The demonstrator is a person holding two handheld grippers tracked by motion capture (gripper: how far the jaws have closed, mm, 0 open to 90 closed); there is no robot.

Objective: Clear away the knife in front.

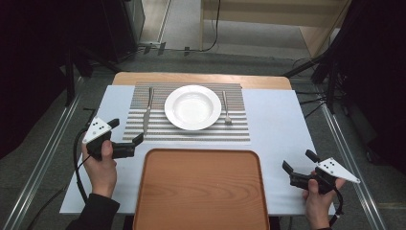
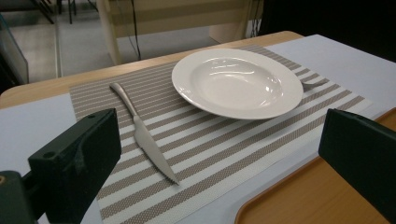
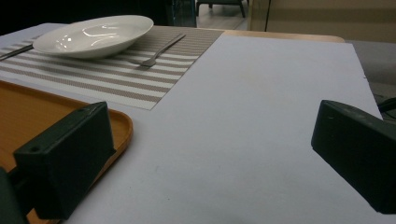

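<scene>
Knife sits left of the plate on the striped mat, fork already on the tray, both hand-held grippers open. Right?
Not quite: the fork lies on the striped mat, right of the plate, not on the tray. The high view shows it. The knife and the rest stand.

table (image 1: 201, 78) | white sheet (image 1: 282, 129) on it | striped placemat (image 1: 191, 132), wooden tray (image 1: 201, 191) on sheet

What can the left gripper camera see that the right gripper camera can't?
The left gripper view alone shows the whole knife, from handle to toothed blade, lying left of the plate. The right gripper view alone shows the whole fork and the wide bare white table cover. Both share the plate, the striped mat, a corner of the tray and open jaws.
</scene>
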